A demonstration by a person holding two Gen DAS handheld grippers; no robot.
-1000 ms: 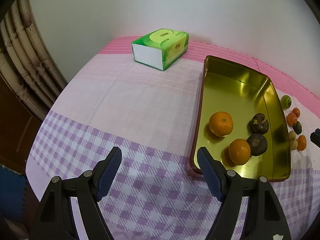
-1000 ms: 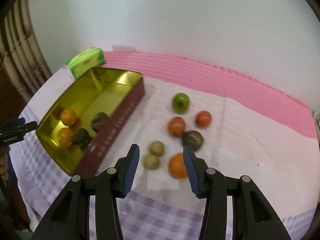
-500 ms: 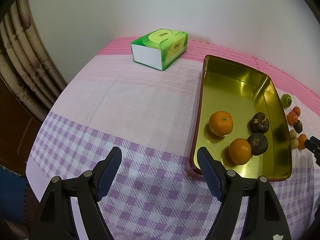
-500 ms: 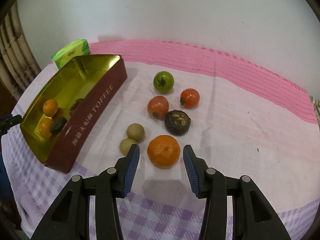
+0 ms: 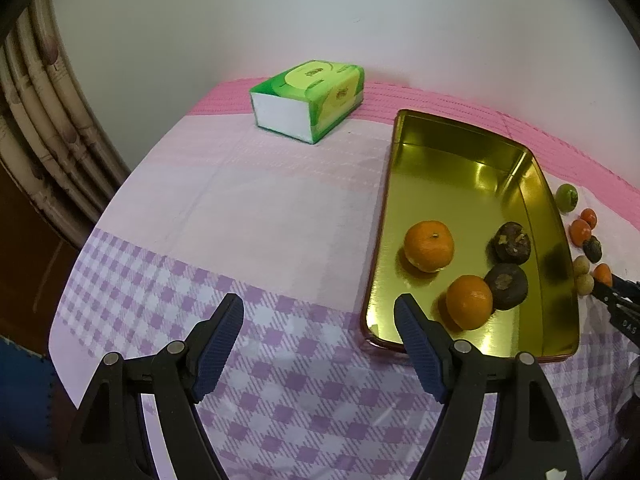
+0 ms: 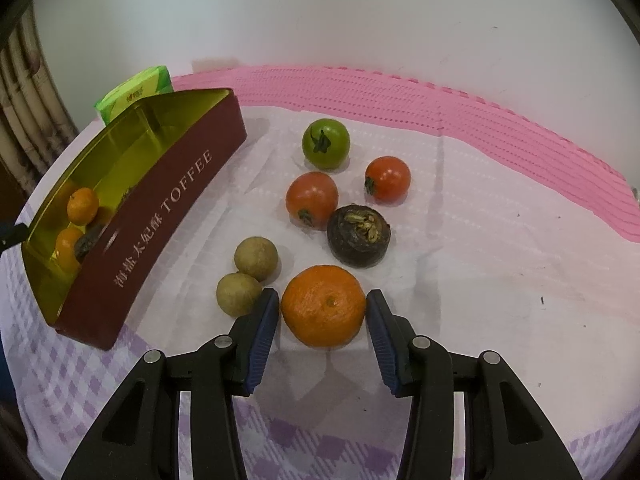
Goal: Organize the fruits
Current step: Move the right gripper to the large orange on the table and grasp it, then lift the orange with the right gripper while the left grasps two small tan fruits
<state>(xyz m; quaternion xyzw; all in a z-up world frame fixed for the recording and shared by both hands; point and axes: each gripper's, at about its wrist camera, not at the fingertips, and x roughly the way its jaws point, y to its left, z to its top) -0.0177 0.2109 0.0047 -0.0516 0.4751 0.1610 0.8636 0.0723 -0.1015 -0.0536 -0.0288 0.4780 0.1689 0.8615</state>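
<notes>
An orange [image 6: 323, 306] lies on the cloth between the blue pads of my right gripper [image 6: 322, 300]. Its jaws are closing, and the pads stand at the orange's sides without clearly pressing it. Beyond it lie a dark fruit [image 6: 359, 236], two red tomatoes [image 6: 312, 198], a green tomato [image 6: 326, 143] and two brown longans [image 6: 256, 258]. The gold toffee tin [image 5: 480, 184] holds two oranges [image 5: 429, 245] and two dark fruits [image 5: 512, 242]. My left gripper [image 5: 318, 308] hangs open and empty over the checked cloth, its right finger in front of the tin's near left corner.
A green tissue box [image 5: 308, 98] stands at the back of the table, left of the tin. The tin's dark red wall [image 6: 172, 208] lies left of the loose fruit. A white wall runs behind the table, and bamboo furniture [image 5: 52, 128] stands to the left.
My right gripper has come down around the loose orange, and its jaws have narrowed on it. The left gripper has not moved.
</notes>
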